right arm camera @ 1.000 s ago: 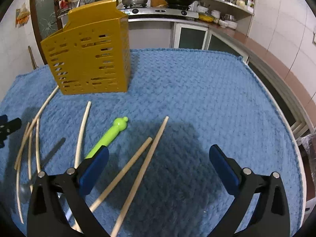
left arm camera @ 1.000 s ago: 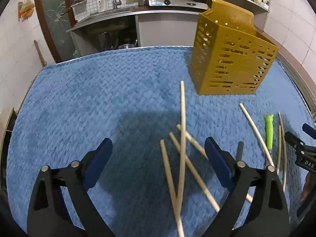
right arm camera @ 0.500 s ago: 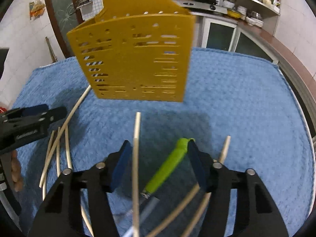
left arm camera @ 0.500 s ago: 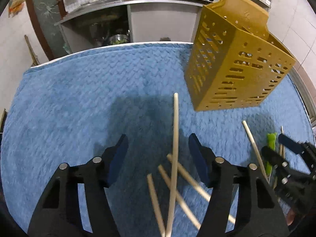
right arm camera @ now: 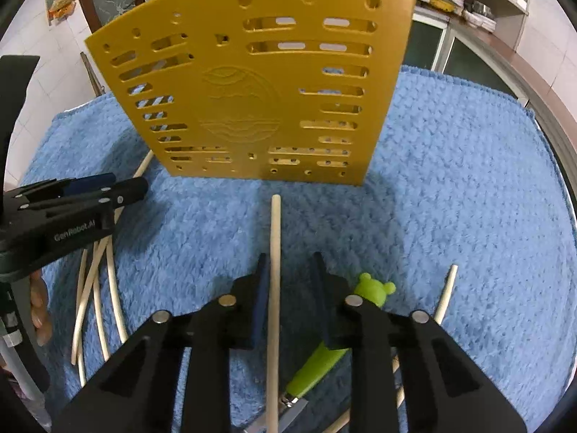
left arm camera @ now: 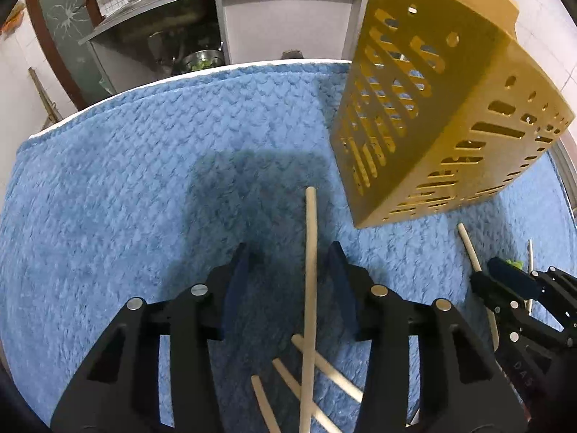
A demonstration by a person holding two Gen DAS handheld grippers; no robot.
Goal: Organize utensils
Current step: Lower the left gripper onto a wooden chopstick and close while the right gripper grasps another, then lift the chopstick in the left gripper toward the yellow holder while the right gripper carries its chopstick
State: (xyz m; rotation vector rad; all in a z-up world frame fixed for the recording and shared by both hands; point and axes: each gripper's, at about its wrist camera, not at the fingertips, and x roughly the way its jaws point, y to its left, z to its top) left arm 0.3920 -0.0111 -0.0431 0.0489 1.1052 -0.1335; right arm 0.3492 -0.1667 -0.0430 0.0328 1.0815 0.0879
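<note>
1. In the left wrist view the left gripper (left arm camera: 292, 263) fills the lower centre of the frame; its blue-padded fingers (left arm camera: 236, 281) stand narrowly apart with a gap on each side of a long wooden chopstick (left arm camera: 309, 288) that runs up between them, its tip pointing toward the upper middle; I cannot tell whether either pad touches it.
2. That chopstick crosses over three other chopsticks (left arm camera: 324, 371) at the bottom centre; all lie on the blue towel (left arm camera: 126, 187).
3. The yellow perforated utensil holder (left arm camera: 432, 119) stands at the upper right of that view; the right gripper (left arm camera: 505, 281) shows at the lower right edge.
4. In the right wrist view the right gripper (right arm camera: 288, 267) sits at lower centre, jaws narrowly parted around another wooden chopstick (right arm camera: 274, 281); the stick lies close against the left pad, contact unclear.
5. A green-handled utensil (right arm camera: 339, 332) lies just right of that stick, partly under the right finger; a further chopstick (right arm camera: 445, 297) lies beyond it.
6. The holder (right arm camera: 252, 90) fills the upper centre; the left gripper (right arm camera: 119, 189) enters from the left edge above a loose bundle of chopsticks (right arm camera: 97, 288).
</note>
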